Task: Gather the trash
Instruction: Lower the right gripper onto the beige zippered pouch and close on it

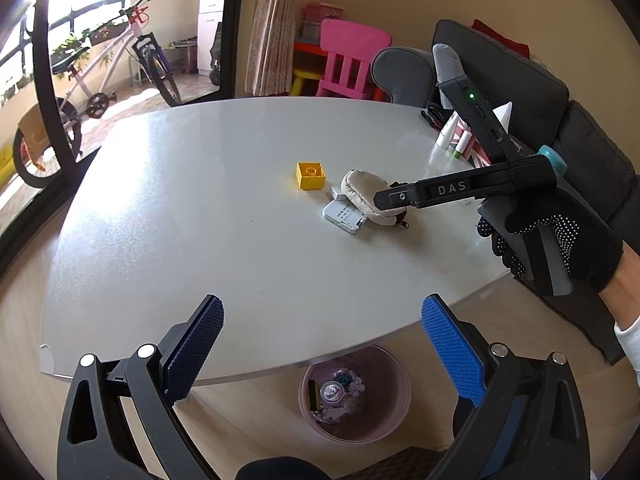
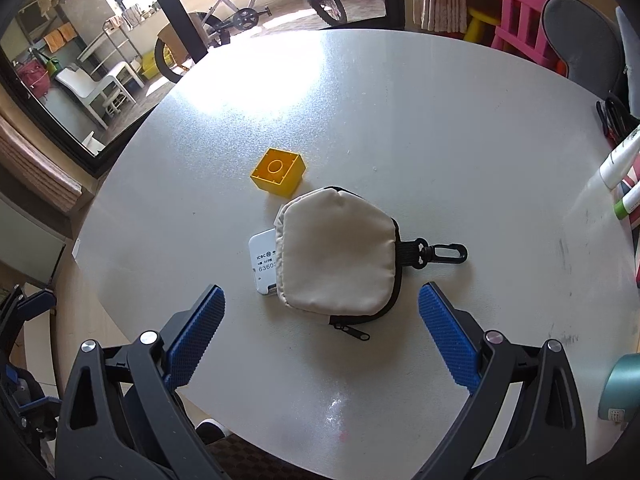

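Note:
A cream zip pouch (image 2: 338, 256) with a black clip lies on the white round table (image 2: 400, 120), partly over a small white device (image 2: 264, 264). A yellow hollow brick (image 2: 279, 170) sits just beyond them. My right gripper (image 2: 320, 336) is open and empty, hovering just in front of the pouch. In the left wrist view the right gripper's tip (image 1: 394, 200) hangs over the pouch (image 1: 366, 194). My left gripper (image 1: 322, 344) is open and empty over the table's near edge. A pink trash bin (image 1: 356, 392) with trash in it stands on the floor under that edge.
Pens and a patterned case (image 2: 624, 184) lie at the table's right edge, with a teal tape roll (image 2: 624, 388) nearer. A grey sofa (image 1: 540, 92) stands to the right, a pink chair (image 1: 352, 60) and a bicycle (image 1: 100, 84) beyond the table.

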A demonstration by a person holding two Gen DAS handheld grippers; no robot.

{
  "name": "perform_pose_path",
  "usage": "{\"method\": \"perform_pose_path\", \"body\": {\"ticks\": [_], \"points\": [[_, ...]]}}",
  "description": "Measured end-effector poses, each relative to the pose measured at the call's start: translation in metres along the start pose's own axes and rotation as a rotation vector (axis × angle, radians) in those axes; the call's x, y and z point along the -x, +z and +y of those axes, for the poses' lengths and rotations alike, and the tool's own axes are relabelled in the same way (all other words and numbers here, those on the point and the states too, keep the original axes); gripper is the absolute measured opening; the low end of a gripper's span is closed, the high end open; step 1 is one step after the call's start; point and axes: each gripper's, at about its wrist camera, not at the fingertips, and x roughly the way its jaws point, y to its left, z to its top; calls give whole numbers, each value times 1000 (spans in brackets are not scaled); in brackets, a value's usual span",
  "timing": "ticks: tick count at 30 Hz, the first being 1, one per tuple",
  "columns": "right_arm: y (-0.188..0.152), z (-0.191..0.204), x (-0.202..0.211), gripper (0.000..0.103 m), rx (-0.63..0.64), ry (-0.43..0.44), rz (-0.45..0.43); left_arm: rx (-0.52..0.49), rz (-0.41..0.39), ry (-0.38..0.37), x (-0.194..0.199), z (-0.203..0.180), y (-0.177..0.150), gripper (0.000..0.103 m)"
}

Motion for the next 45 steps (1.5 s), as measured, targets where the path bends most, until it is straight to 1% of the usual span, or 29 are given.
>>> {"method": "perform_pose_path", "body": {"ticks": [6, 12, 22, 23, 24, 25, 34, 45], "points": [[6, -5, -19, 96, -28, -4, 40, 6, 5, -1, -3, 3, -1, 96], [8, -6, -29, 96, -38, -7, 61, 11, 12, -4, -7, 4, -3, 96], [8, -7, -34, 95, -44, -15, 58, 21, 22, -7, -10, 5, -6, 96], [8, -6, -34, 91, -41, -23, 55, 21, 23, -7, -10, 5, -6, 96], [7, -7, -32, 82, -35, -33, 51, 22, 24, -7, -10, 6, -6, 96], [7, -7, -32, 78, -31, -39, 51, 22, 24, -8, -11, 5, -6, 96], [0, -11, -19, 74, -26, -53, 17, 10, 21, -15, -13, 2, -1, 96], [-13, -15, 26, 74, -15, -58, -77, -32, 14, -18, -23, -7, 16, 96]]}}
